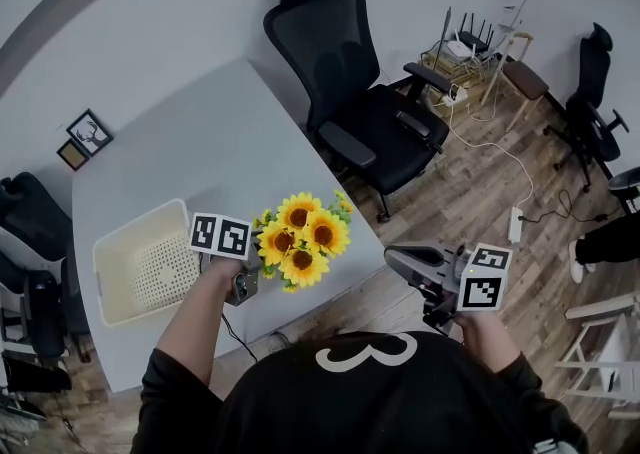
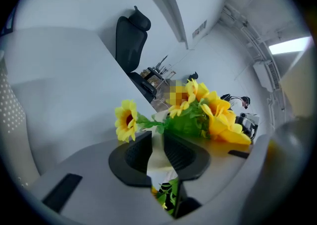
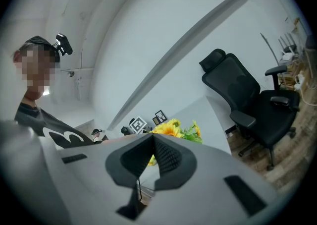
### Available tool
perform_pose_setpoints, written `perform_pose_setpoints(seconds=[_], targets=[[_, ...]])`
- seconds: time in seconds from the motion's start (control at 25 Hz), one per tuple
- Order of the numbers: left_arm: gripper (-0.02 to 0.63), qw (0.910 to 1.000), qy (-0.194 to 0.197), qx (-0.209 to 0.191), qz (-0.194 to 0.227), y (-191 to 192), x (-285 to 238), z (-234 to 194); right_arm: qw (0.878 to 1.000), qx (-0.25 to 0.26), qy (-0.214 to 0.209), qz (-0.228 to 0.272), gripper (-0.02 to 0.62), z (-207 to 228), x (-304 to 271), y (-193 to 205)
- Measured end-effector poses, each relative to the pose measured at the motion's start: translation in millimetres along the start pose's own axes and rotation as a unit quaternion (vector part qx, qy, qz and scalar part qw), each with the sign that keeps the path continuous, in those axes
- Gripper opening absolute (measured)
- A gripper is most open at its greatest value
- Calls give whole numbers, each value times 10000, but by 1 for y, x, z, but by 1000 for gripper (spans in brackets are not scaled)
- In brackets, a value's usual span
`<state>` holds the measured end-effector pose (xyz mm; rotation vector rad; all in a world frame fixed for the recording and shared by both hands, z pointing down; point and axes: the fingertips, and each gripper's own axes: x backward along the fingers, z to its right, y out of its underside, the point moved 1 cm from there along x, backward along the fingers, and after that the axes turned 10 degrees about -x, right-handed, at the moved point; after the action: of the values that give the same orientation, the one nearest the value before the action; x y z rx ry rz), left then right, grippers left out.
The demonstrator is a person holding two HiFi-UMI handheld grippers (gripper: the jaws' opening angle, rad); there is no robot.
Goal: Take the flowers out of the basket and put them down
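Head view: the flowers (image 1: 300,238) sit just right of the basket (image 1: 110,262), by the near edge of the table (image 1: 200,132), with their stems pinched in the left gripper (image 1: 250,282). Left gripper view shows its jaws narrowed onto the pale wrapped stems, the blooms fanning out beyond. The right gripper (image 1: 396,260) hangs farther right of the basket, off the table, its jaws closed together on nothing.

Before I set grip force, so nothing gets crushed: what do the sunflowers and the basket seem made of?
Sunflowers: probably artificial, fabric or plastic; petals uniformly bright and matte, none wilted.
Basket: looks like moulded plastic, cream, matte; smooth walls, evenly perforated bottom.
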<state>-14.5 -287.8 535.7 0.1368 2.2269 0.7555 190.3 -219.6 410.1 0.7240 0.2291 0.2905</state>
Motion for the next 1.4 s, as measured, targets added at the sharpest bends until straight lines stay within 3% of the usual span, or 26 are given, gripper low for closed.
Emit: perform_pose_setpoints(seconds=[0.2,0.52,1.0,1.4], targets=[[81,9999,-14,97,-53,10,-31,12,10000,21,32,-16,8,14,27,2],[81,9995,-32,315,-73,23,-45,-3,9997,38,40,-232,8,20,19,1],[103,9964,375,755,60,40,-60,-9,9985,95,-229,-492,8,25,-4,3],[118,9974,480,427,311,39,-55,-4,9981,18,-327,-513,8,34,-5,6]])
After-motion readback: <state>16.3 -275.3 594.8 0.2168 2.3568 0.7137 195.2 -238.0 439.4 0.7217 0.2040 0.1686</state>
